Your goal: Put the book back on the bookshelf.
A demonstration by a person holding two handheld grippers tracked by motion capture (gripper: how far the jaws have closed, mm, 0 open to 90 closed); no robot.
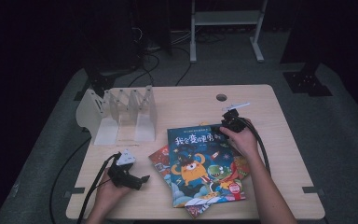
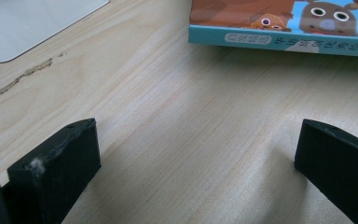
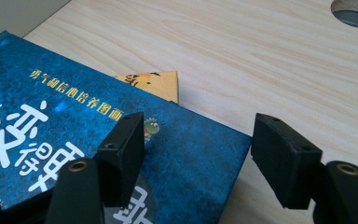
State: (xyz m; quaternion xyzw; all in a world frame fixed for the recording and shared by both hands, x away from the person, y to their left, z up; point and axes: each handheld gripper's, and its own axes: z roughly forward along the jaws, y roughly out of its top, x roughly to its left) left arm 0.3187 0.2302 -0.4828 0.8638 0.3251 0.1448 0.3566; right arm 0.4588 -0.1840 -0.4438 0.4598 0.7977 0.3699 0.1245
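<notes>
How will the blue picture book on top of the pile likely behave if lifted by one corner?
The blue picture book looks wide and thin, so it would probably sag or swing from a corner. Its glossy cover may slip between the right gripper fingers. It rests on other books, so pushing it would likely slide it across them.

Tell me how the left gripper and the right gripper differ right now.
The left gripper rests over bare table, short of the stacked books, while the right gripper sits at the far corner of the blue book on top of the pile. In the right gripper view one jaw is above the blue cover and the other beyond its edge; the left gripper's jaws straddle only wood. Both are open and hold nothing.
</notes>
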